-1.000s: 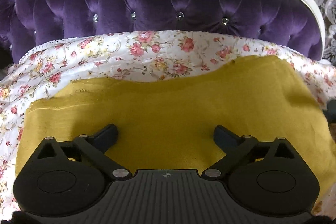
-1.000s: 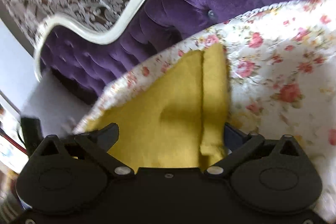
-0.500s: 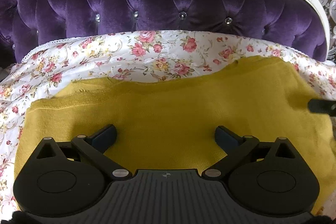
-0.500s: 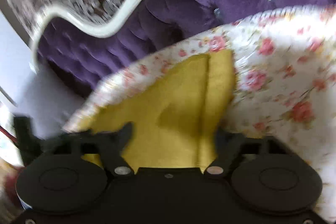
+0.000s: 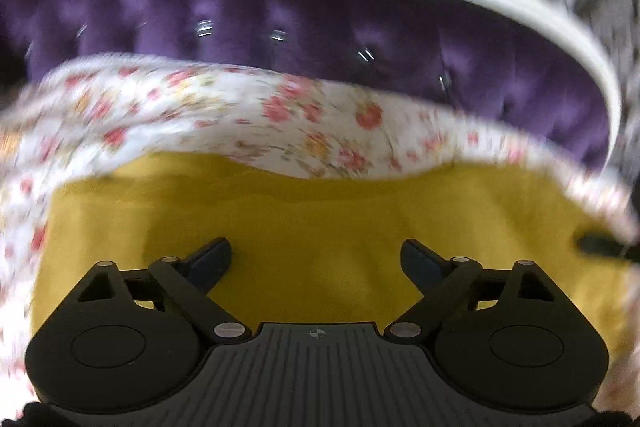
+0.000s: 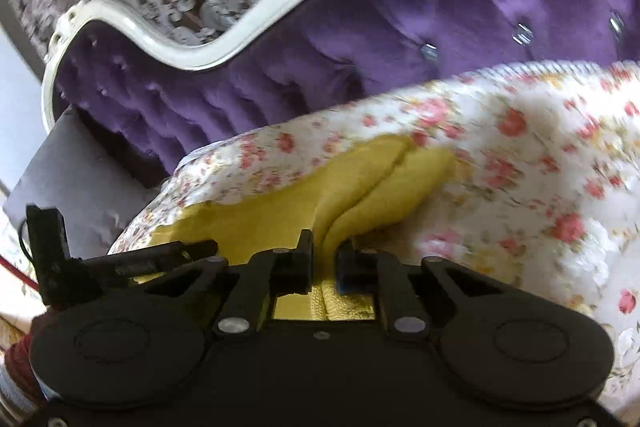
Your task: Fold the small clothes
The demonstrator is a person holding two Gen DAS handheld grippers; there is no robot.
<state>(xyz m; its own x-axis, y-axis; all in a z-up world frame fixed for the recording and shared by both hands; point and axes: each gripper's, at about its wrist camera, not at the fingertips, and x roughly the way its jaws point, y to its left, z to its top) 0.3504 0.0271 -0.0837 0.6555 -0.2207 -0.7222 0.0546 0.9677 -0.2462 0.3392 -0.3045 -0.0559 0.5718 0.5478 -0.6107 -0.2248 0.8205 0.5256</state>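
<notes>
A purple tufted headboard [image 5: 320,39] with a white frame stands behind a bed under a floral bedspread [image 5: 224,115], on which the mustard-yellow garment [image 5: 320,219] lies spread. The left gripper [image 5: 316,257] hovers over the cloth, jaws spread wide and just narrowing slightly, pads off it. The right gripper [image 6: 325,259] has just been closing and now pinches a raised fold of the garment.
</notes>
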